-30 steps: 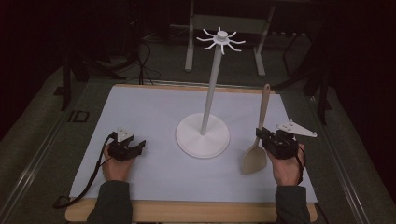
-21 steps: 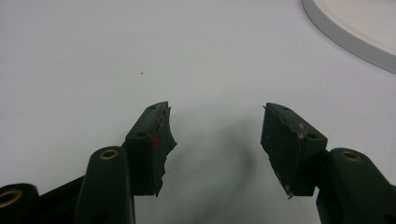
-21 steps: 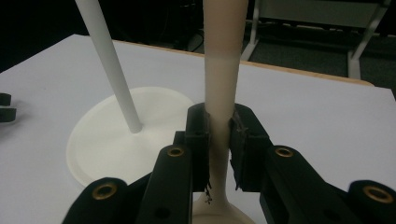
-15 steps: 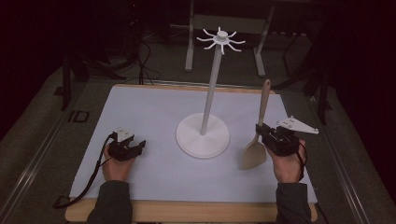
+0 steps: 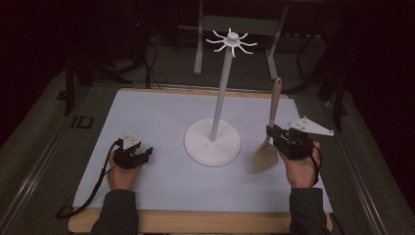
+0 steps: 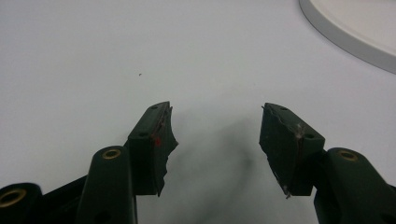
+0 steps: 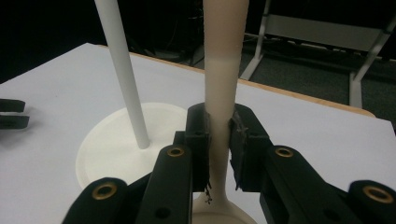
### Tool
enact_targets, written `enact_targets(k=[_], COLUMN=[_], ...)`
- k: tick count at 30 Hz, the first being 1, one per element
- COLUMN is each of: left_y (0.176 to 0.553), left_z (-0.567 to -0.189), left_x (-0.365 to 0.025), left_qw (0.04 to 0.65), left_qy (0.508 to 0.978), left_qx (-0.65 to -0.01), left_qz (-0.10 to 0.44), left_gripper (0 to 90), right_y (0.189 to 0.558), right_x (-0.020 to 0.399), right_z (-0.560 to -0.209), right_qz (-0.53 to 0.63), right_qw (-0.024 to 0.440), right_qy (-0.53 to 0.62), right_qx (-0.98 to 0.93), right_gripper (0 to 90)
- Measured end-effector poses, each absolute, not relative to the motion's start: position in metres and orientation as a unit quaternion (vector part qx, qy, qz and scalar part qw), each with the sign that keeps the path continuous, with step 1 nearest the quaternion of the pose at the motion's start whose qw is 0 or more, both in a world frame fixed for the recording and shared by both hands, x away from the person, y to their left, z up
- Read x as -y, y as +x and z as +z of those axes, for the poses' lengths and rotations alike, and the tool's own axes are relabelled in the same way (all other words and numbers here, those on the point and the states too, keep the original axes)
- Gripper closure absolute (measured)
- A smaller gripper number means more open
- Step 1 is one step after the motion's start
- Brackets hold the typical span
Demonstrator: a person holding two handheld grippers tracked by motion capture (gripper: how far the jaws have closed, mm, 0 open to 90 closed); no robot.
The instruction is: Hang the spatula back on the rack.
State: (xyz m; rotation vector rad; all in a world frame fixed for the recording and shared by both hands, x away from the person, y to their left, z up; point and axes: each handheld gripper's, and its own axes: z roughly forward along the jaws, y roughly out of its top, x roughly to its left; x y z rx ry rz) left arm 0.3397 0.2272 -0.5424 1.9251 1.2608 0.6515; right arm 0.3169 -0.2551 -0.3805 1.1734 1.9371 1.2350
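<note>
A wooden spatula [image 5: 268, 132] stands nearly upright at the right of the table, blade down and handle up. My right gripper [image 5: 275, 135] is shut on its handle [image 7: 219, 107], just above the blade. A white stand [image 5: 212, 142] with a round base, a tall pole [image 7: 122, 70] and a ring of hooks [image 5: 231, 40] at the top sits mid-table, left of the spatula. My left gripper [image 5: 143, 154] rests open on the white mat at the front left, nothing between its jaws [image 6: 215, 140]; the stand's base edge [image 6: 345, 32] lies beyond it.
The white mat [image 5: 156, 122] covers a wooden board [image 5: 195, 221] whose front edge runs along the bottom. A cable [image 5: 80, 200] trails from the left gripper off the front left. Metal frame legs [image 5: 198, 44] stand behind the table on the dark floor.
The right gripper has lifted the spatula and tipped it a little more upright. The left gripper has stayed where it was.
</note>
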Motion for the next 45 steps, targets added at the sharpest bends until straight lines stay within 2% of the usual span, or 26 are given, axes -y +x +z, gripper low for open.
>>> enact_targets(k=[18,45], left_y=[0.34,0.341], left_z=[-0.542,-0.543], left_x=[-0.228,-0.228], left_qw=[0.366,0.369], left_qy=[0.749,0.745], left_qx=[-0.492,-0.496], left_qz=[0.252,0.251], left_gripper=[43.4,42.8], right_y=[0.319,0.326], right_x=[0.245,0.234], right_z=[-0.369,-0.351], right_qz=[0.464,0.493], right_qw=[0.286,0.269], right_qy=[0.413,0.375], right_qx=[-0.729,-0.737], right_gripper=[78.4,78.3])
